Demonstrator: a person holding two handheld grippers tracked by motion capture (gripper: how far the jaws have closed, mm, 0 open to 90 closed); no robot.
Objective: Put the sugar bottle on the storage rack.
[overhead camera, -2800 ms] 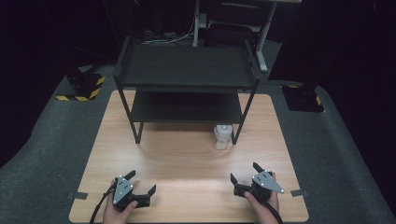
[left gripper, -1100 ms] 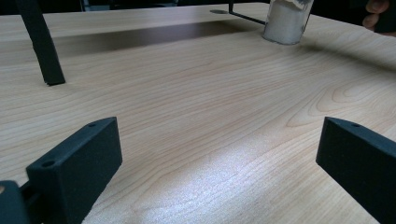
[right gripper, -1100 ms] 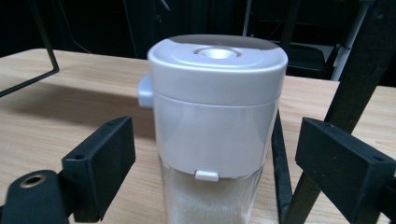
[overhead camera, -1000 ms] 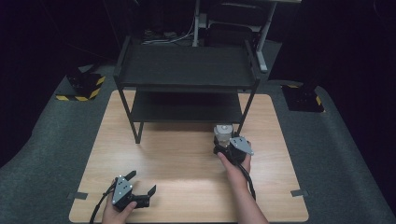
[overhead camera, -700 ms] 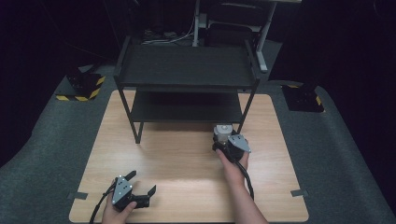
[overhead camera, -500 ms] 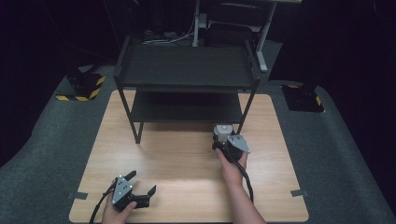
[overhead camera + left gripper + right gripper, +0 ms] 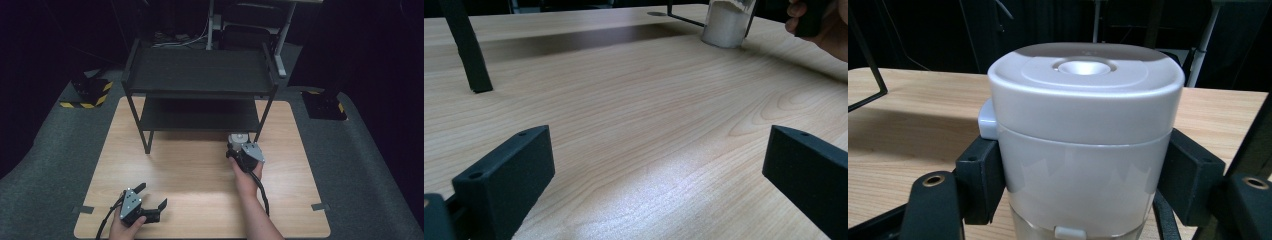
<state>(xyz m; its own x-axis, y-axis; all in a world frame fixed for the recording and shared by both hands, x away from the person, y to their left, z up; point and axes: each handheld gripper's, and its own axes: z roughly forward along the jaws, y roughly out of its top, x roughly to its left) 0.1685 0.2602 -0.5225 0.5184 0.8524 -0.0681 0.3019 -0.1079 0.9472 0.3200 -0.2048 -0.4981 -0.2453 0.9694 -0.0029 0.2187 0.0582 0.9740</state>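
A white container with a pale grey lid (image 7: 237, 137) stands on the wooden table (image 7: 200, 175) beside the black rack's right front leg. My right gripper (image 7: 236, 146) reaches it from the near side. In the right gripper view the two black pads (image 7: 979, 175) press on the container (image 7: 1083, 115) just under its lid; the jaws have just been closing on it. At the table's front left my left gripper (image 7: 152, 196) rests open. The left gripper view has bare wood between its jaws (image 7: 659, 170), and the container (image 7: 726, 22) far off.
A black two-shelf rack (image 7: 200, 70) takes up the back half of the table, its left front leg (image 7: 466, 50) standing on the wood. Dark carpet surrounds the table. Yellow-and-black striped bases (image 7: 87, 97) sit on the floor at the left and right.
My right gripper went from the table's front right edge forward to the container by the rack, and has barely moved in the last second. The left gripper has stayed put.
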